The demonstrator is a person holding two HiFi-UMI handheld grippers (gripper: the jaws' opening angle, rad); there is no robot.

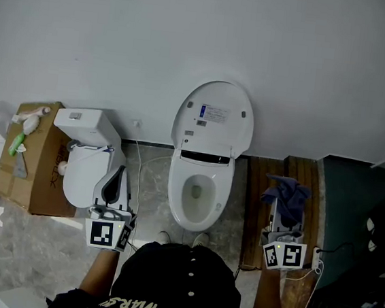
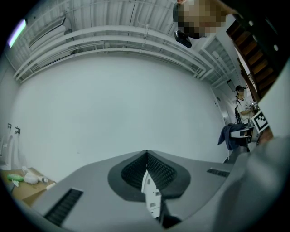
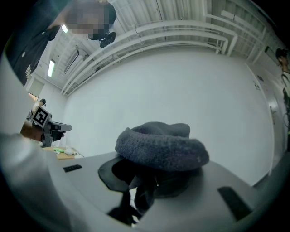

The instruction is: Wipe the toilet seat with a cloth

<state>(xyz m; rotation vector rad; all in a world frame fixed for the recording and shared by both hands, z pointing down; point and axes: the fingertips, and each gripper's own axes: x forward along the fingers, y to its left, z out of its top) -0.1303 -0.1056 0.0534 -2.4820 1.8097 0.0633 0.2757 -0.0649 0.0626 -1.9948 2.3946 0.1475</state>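
White wall [image 1: 122, 40] behind, we stand over the toilet seat [image 1: 175, 190], its lid label [image 1: 214, 112] too small to read; our right gripper [image 1: 283, 217] pinches the blue cloth [image 1: 287, 193] beside it, left gripper [image 1: 114, 181] pressed closed.

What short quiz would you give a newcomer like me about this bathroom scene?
1. True or false: the toilet lid is raised.
2. Fill in: the left gripper has its jaws ___, gripping nothing.
3. Which one holds the dark cloth? A the left gripper; B the right gripper; C neither.
Key: 1 true; 2 together; 3 B.
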